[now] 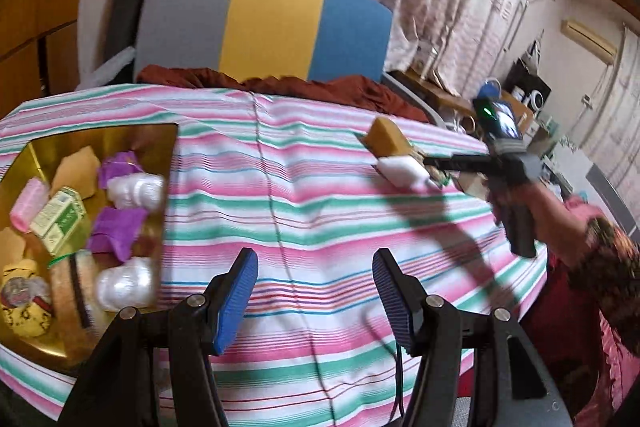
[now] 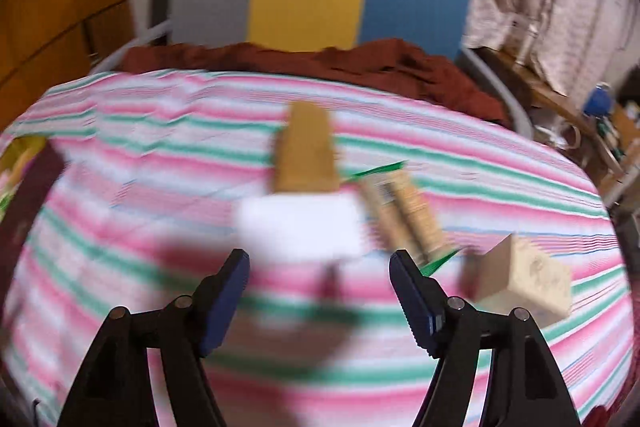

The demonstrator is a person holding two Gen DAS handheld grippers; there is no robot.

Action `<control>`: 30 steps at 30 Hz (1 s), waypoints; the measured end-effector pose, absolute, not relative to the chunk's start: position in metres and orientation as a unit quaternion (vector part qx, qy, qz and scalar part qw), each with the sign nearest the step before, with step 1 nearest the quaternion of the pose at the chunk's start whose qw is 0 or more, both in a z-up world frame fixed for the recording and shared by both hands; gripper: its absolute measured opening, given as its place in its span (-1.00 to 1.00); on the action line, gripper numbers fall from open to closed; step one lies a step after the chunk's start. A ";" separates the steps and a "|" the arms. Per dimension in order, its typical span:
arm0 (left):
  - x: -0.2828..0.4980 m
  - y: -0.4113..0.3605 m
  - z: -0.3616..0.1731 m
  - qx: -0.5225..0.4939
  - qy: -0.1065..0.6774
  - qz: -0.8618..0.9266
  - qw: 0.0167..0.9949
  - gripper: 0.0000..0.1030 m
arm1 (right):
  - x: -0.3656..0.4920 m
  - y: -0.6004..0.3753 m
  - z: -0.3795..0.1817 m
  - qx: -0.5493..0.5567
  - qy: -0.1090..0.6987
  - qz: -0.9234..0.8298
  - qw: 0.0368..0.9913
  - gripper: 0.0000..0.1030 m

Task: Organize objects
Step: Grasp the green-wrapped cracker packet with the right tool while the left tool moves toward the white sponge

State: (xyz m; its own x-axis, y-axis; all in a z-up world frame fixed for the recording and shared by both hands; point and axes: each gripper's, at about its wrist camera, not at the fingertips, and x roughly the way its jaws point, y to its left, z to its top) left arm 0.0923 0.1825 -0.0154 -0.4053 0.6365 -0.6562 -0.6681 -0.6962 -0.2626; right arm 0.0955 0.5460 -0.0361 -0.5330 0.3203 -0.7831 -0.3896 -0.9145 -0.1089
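- Two hand-held grippers over a striped tablecloth (image 1: 304, 187); each has its jaws spread wide with nothing between them.
- Left gripper (image 1: 314, 291): hovers near the table's front edge, beside a gold tray (image 1: 156, 143) at left (tray holds purple paper pieces, white wrapped bundles, a green-and-white carton (image 1: 58, 221), a pink roll).
- Right gripper (image 2: 320, 297): points at a white block (image 2: 300, 227), which touches a tan block (image 2: 306, 155) behind it; view blurred.
- Wooden brush (image 2: 404, 215) just right of the white block; pale box (image 2: 524, 279) nearer the right finger.
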 end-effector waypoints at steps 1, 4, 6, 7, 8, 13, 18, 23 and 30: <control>0.093 0.184 -0.016 -0.383 0.023 0.837 0.389 0.18 | 0.090 0.555 -0.037 -0.439 0.037 0.873 0.212 0.42; 0.093 0.189 -0.017 -0.389 0.033 0.835 0.388 0.18 | 0.070 0.584 -0.048 -0.452 0.044 0.859 0.236 0.42; 0.093 0.190 -0.018 -0.390 0.040 0.836 0.383 0.18 | 0.062 0.599 -0.054 -0.462 0.045 0.851 0.246 0.42; 0.092 0.191 -0.018 -0.390 0.041 0.837 0.382 0.18 | 0.056 0.606 -0.058 -0.467 0.044 0.847 0.250 0.42; 0.090 0.191 -0.019 -0.392 0.042 0.837 0.380 0.18 | 0.054 0.611 -0.060 -0.472 0.045 0.844 0.250 0.41; 0.084 0.199 -0.024 -0.405 0.041 0.832 0.377 0.18 | 0.047 0.636 -0.069 -0.478 0.084 0.843 0.230 0.41; 0.087 0.212 -0.024 -0.400 0.050 0.829 0.387 0.18 | 0.051 0.648 -0.082 -0.490 0.116 0.839 0.204 0.23; 0.085 0.225 -0.021 -0.394 0.055 0.827 0.397 0.18 | 0.065 0.633 -0.078 -0.494 0.123 0.840 0.187 -0.09; 0.065 0.251 -0.018 -0.389 0.057 0.830 0.396 0.20 | 0.098 0.586 -0.075 -0.516 0.150 0.834 0.129 -0.09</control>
State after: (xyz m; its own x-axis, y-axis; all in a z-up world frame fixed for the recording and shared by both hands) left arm 0.0654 0.2513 -0.0185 -0.3832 0.6124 -0.6914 -0.7013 -0.6801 -0.2136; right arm 0.0983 0.5856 -0.0747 -0.4351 0.0593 -0.8984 -0.3696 -0.9216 0.1182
